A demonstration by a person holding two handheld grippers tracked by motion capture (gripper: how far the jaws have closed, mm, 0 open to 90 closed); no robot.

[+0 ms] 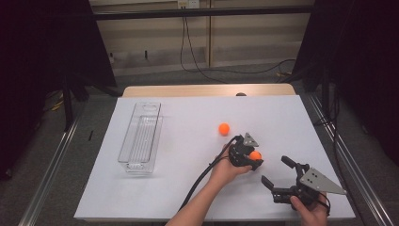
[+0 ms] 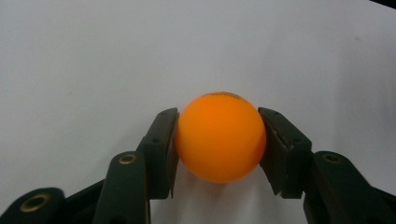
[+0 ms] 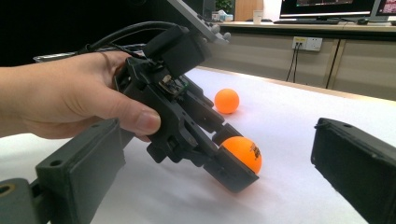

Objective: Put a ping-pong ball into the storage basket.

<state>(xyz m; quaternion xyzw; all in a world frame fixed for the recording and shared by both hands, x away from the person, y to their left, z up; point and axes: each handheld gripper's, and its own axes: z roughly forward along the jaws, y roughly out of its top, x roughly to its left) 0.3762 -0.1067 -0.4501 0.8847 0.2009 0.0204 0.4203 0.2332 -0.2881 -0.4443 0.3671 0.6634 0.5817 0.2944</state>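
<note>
My left gripper [image 1: 253, 159] is shut on an orange ball [image 1: 255, 155] right of the table's middle, angled down toward the white sheet. In the left gripper view both pads [image 2: 171, 140] press the ball [image 2: 219, 137] from either side. The right gripper view shows this held ball [image 3: 243, 154] at or just above the sheet. A second orange ball [image 1: 224, 128] lies loose on the sheet a little farther back and left; it is also in the right gripper view [image 3: 227, 101]. My right gripper [image 1: 275, 170] stands open near the front right, its jaws wide apart and empty, pointing at the left gripper.
A clear plastic tray [image 1: 140, 136], long and narrow, lies on the left part of the white sheet [image 1: 188, 188]. The left gripper's black cable [image 1: 202, 176] trails back along the forearm. The wooden table edge [image 1: 207, 90] runs along the back.
</note>
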